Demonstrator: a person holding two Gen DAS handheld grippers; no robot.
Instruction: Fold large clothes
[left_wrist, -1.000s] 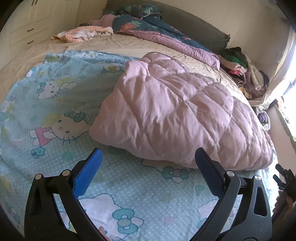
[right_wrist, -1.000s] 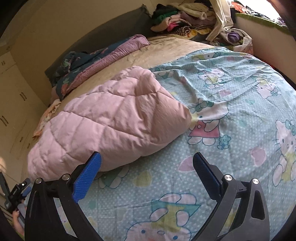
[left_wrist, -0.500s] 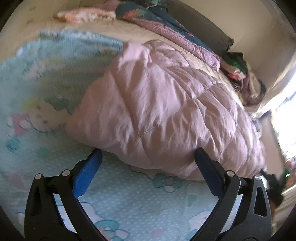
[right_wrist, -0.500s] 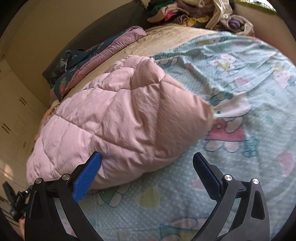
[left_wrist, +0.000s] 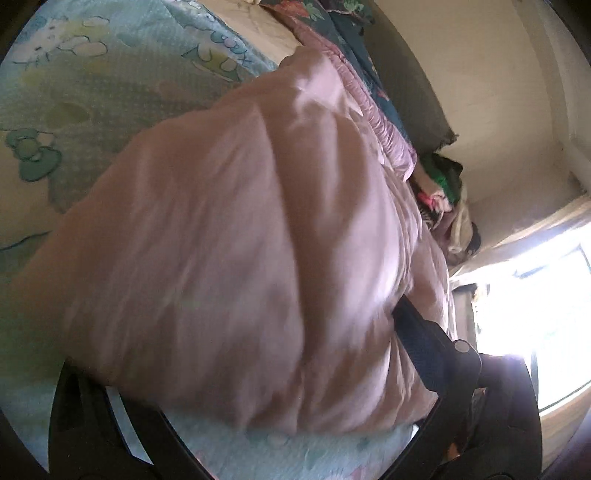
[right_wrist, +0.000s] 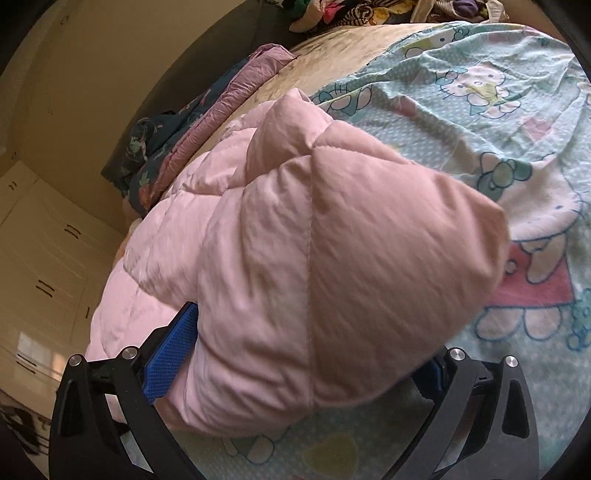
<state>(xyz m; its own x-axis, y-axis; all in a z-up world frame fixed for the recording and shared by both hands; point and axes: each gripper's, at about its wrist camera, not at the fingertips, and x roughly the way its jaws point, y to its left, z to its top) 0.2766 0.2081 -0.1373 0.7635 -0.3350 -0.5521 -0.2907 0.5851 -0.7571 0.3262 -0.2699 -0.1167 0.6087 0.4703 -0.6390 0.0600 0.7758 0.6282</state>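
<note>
A puffy pink quilted jacket (left_wrist: 236, 236) lies folded on a pale blue cartoon-print sheet (left_wrist: 85, 85) on the bed. It fills the left wrist view, blurred. My left gripper (left_wrist: 258, 373) is open, its fingers straddling the jacket's near edge; the left finger is hidden under the fabric, the right finger (left_wrist: 424, 343) shows. In the right wrist view the jacket (right_wrist: 314, 266) bulges between the open jaws of my right gripper (right_wrist: 306, 365). Its left blue pad (right_wrist: 170, 354) lies against the fabric; the right pad is mostly hidden.
A dark floral and purple duvet (right_wrist: 207, 122) lies along the grey headboard (left_wrist: 410, 88). A heap of mixed clothes (left_wrist: 443, 199) sits in the bed's far corner, also in the right wrist view (right_wrist: 369, 11). White cupboards (right_wrist: 44, 266) stand at the left. A bright window (left_wrist: 535, 314) is at the right.
Both grippers have moved forward onto the pink jacket. Its near edge now sits between each pair of open fingers, where bare sheet lay before.
</note>
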